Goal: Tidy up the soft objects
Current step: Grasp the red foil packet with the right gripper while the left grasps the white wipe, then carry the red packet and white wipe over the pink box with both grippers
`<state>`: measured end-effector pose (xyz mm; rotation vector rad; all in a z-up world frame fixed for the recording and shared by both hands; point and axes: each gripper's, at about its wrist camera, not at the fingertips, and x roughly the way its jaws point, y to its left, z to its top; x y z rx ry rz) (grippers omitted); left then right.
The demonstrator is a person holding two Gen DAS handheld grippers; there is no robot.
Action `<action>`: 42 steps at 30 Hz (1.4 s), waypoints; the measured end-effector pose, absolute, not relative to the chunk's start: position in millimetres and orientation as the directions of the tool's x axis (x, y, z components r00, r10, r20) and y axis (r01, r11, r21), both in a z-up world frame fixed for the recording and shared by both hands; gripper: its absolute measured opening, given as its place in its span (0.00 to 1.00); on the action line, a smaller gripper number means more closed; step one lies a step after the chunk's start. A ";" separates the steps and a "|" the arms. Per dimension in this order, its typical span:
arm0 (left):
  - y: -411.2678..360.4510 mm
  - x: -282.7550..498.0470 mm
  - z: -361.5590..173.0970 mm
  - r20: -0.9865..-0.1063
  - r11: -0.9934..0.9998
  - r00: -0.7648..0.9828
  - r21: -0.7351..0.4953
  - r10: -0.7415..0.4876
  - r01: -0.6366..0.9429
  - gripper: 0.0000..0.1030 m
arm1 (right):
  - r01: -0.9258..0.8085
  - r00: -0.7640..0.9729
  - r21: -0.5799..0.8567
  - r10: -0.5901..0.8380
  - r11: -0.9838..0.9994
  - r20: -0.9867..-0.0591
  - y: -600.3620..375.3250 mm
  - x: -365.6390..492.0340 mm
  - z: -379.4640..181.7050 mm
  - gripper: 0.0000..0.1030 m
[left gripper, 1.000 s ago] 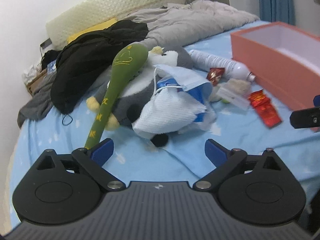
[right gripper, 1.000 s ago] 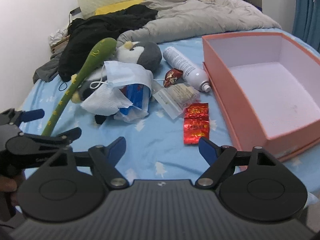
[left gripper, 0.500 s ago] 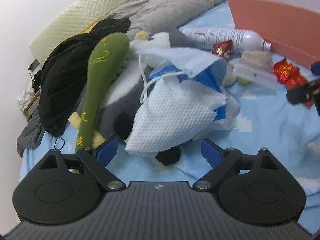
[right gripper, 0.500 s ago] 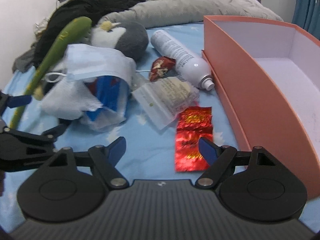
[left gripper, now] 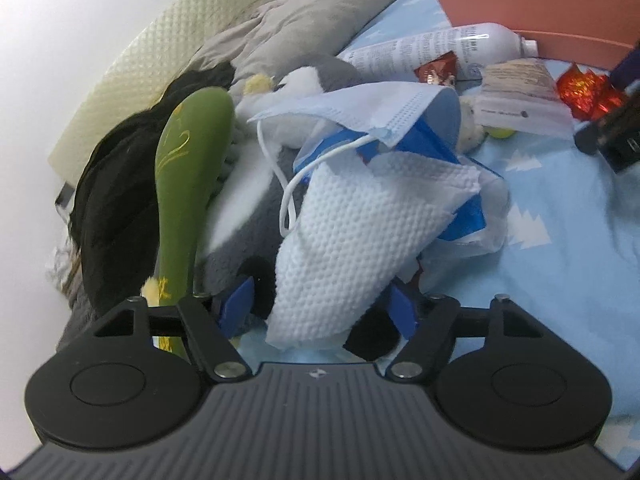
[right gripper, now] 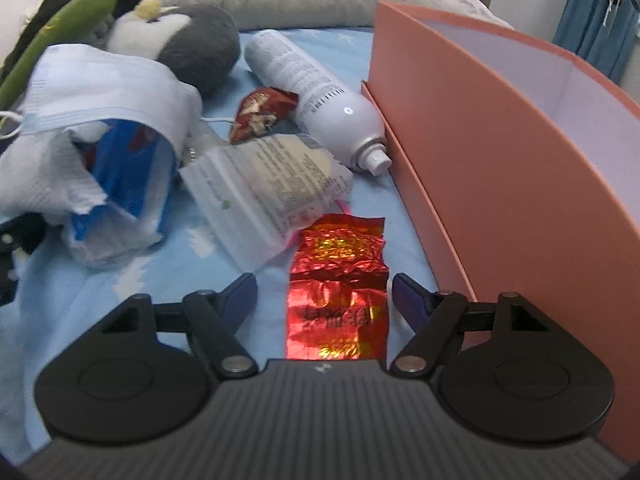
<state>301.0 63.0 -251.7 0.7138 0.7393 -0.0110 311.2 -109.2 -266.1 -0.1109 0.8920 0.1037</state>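
My left gripper (left gripper: 320, 308) is open, its fingers on either side of a white paper towel (left gripper: 360, 232) that lies on a grey-and-white plush penguin (left gripper: 256, 216). A blue face mask (left gripper: 372, 112) and a blue-and-white plastic packet (left gripper: 464, 220) lie on the same pile. A green plush club (left gripper: 188, 168) leans at the left. My right gripper (right gripper: 325, 290) is open over a red foil packet (right gripper: 338, 280) on the blue sheet. The penguin (right gripper: 192, 36), mask (right gripper: 100, 84) and club (right gripper: 52, 32) also show in the right wrist view.
An open pink box (right gripper: 500, 152) stands right of the right gripper. A white spray bottle (right gripper: 316, 92), a small red snack packet (right gripper: 260, 112) and a clear printed bag (right gripper: 272, 188) lie beside it. Black clothes (left gripper: 116, 200) and a grey duvet (left gripper: 304, 24) lie behind.
Both grippers have moved forward and lower. The left one has closed in around the paper towel on the penguin; the right one has come down over the red foil packet.
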 end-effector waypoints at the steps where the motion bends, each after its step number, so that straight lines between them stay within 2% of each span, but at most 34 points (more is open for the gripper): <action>1: 63.9 300.9 -251.5 -0.620 0.770 0.750 0.588 0.232 0.248 0.66 | -0.139 0.622 -0.054 0.045 0.989 -0.782 -109.3 312.9 -267.5 0.70; 2: 65.4 300.1 -250.3 -0.624 0.778 0.749 0.578 0.225 0.247 0.61 | -0.141 0.624 -0.051 0.048 0.989 -0.780 -109.0 314.5 -268.3 0.70; 3: 66.6 299.8 -249.3 -0.630 0.783 0.744 0.570 0.222 0.248 0.51 | -0.143 0.628 -0.052 0.050 0.988 -0.777 -108.3 315.7 -268.4 0.68; 5: 68.3 297.2 -248.3 -0.656 0.796 0.726 0.544 0.206 0.265 0.43 | -0.150 0.625 -0.051 0.055 0.987 -0.779 -107.5 318.6 -268.6 0.64; 6: 69.0 295.3 -247.9 -0.656 0.801 0.726 0.539 0.204 0.262 0.38 | -0.151 0.621 -0.043 0.061 0.988 -0.781 -107.6 319.9 -268.2 0.56; 7: 69.4 293.2 -247.0 -0.658 0.804 0.727 0.532 0.198 0.263 0.35 | -0.154 0.619 -0.039 0.065 0.987 -0.783 -108.1 320.9 -266.8 0.54; 9: 70.5 290.2 -242.6 -0.668 0.823 0.722 0.505 0.181 0.261 0.23 | -0.161 0.612 -0.035 0.072 0.986 -0.787 -109.0 322.2 -263.9 0.54; 11: 72.6 287.2 -237.0 -0.686 0.852 0.710 0.459 0.159 0.252 0.15 | -0.160 0.603 -0.014 0.086 0.987 -0.793 -111.7 321.4 -260.7 0.54; 23: 67.9 237.3 -204.2 -0.712 0.960 0.693 0.258 0.112 0.110 0.13 | -0.195 0.551 0.065 0.164 0.979 -0.818 -113.7 282.1 -242.9 0.54; 33: 73.9 175.0 -195.0 -0.756 0.997 0.651 0.014 0.061 -0.078 0.13 | -0.192 0.487 0.140 0.218 0.971 -0.846 -117.1 244.1 -230.7 0.54; 37: 71.6 153.7 -194.7 -0.768 0.992 0.640 -0.045 0.040 -0.116 0.13 | -0.201 0.487 0.148 0.230 0.968 -0.842 -119.4 228.6 -223.9 0.54; 42: 59.0 133.8 -198.5 -0.777 0.990 0.628 -0.040 0.052 -0.132 0.13 | -0.242 0.502 0.138 0.245 0.961 -0.829 -119.0 205.1 -210.0 0.54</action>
